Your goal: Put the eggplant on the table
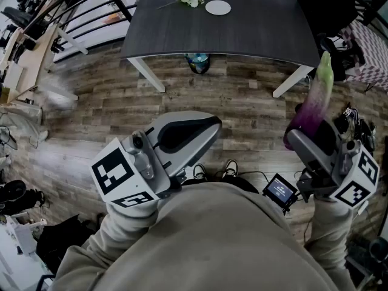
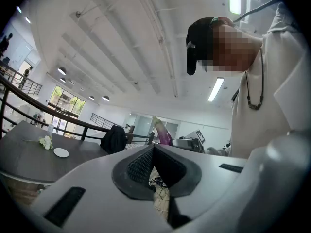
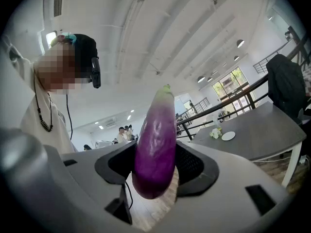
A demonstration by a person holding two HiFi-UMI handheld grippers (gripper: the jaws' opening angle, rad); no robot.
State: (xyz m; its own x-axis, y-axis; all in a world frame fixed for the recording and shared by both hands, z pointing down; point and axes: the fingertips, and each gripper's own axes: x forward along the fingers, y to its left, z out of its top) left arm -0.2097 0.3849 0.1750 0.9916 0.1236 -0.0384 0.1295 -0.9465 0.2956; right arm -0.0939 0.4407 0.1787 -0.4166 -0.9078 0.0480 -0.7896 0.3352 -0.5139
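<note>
A beige sleeve point(image 1: 121, 223) is seen nearest; beyond it the left fingers point(image 2: 141, 166) are pressed together with nothing between them. The right fingers point(image 3: 192, 166) are spread wide and clamped on the fat lower end of a glossy purple eggplant with a pale green tip point(image 3: 156, 140); it is held roughly upright above the wooden floor point(image 1: 242, 108), well short of the near edge of the dark grey bench point(image 1: 242, 35); a white round plate point(image 1: 217, 7) is set near the far edge. The eggplant is judged light and firm but smooth-skinned, so slipping is likely; the thick body is best gripped, not the tapering tip.
</note>
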